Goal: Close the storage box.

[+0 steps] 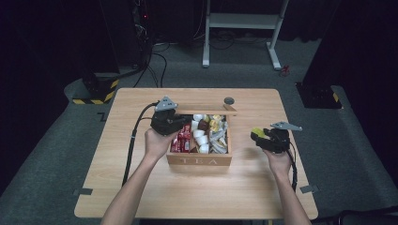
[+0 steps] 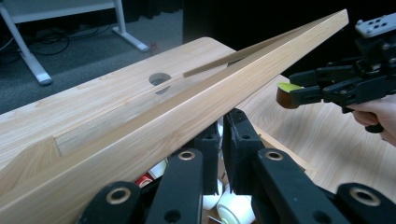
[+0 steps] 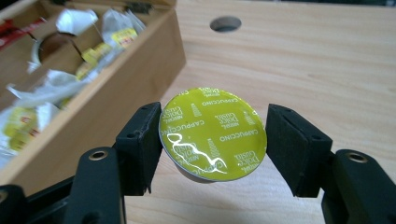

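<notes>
A wooden box point(image 1: 199, 160) marked TEA stands mid-table with its lid point(image 1: 206, 111) raised. My left gripper point(image 1: 174, 123) is at the lid's left end. In the left gripper view its jaws point(image 2: 220, 135) stand close together under the tilted lid point(image 2: 187, 116), gripping its edge. My right gripper point(image 1: 258, 136) hovers to the right of the box, shut on a coffee capsule point(image 1: 256, 131). The capsule's yellow-green foil top point(image 3: 212, 133) sits between the two pads, above the bare tabletop. The left gripper view also shows that capsule point(image 2: 286, 93) in the right gripper point(image 2: 299, 88).
The box holds red sachets point(image 1: 184, 138), white capsules point(image 1: 201, 136) and yellow tea bags point(image 1: 217, 124). A round hole point(image 1: 229, 100) pierces the table behind the box. Bare table point(image 1: 187, 197) lies in front. A white frame point(image 1: 241, 21) stands on the floor beyond.
</notes>
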Demonstrator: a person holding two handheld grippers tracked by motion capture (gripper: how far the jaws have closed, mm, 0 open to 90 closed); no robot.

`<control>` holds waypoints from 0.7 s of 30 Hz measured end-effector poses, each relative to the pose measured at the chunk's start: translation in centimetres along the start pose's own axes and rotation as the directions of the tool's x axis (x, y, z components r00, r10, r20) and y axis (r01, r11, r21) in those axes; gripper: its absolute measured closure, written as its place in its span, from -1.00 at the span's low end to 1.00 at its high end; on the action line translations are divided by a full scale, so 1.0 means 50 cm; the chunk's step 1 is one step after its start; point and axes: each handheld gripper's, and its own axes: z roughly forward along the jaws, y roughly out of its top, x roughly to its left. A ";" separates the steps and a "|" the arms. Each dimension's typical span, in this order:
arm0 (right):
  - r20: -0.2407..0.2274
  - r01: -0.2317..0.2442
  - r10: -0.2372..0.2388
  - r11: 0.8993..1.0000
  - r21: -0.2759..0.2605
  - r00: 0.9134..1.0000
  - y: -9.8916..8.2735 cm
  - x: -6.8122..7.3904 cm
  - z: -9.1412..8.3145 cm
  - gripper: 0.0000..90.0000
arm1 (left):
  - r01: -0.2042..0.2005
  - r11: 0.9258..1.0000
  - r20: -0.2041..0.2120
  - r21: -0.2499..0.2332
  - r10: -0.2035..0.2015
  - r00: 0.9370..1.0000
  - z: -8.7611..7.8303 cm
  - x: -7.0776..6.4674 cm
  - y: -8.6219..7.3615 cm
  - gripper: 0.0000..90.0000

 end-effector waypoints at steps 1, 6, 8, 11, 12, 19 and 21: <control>0.006 -0.002 0.002 1.000 0.007 1.000 -0.003 -0.002 0.003 -0.15 | -0.001 1.000 0.002 0.001 0.000 1.000 0.000 0.000 0.000 0.88; 0.036 -0.006 0.004 0.999 0.038 0.999 -0.020 -0.007 0.022 -0.15 | -0.002 1.000 0.002 0.001 0.002 1.000 0.000 0.000 0.000 0.88; 0.045 0.000 -0.002 0.999 0.053 0.999 -0.023 -0.007 0.030 -0.15 | -0.002 1.000 0.004 -0.001 0.002 1.000 0.000 0.000 0.000 0.88; 0.051 0.004 -0.007 0.998 0.067 0.999 -0.027 -0.006 0.040 -0.16 | 0.003 1.000 0.011 -0.001 -0.003 1.000 0.002 -0.001 0.000 0.89; 0.052 0.004 -0.008 0.997 0.071 0.999 -0.028 -0.005 0.042 -0.16 | 0.003 1.000 0.013 0.001 -0.003 1.000 0.003 -0.002 0.000 0.89; 0.069 0.031 -0.037 0.996 0.089 0.997 -0.032 -0.002 0.056 -0.16 | -0.001 1.000 0.016 0.007 0.001 1.000 0.006 -0.004 0.002 0.92; 0.074 0.026 -0.033 0.995 0.094 0.997 -0.033 -0.003 0.056 -0.16 | -0.002 1.000 0.015 0.013 0.002 1.000 0.006 -0.004 0.003 0.92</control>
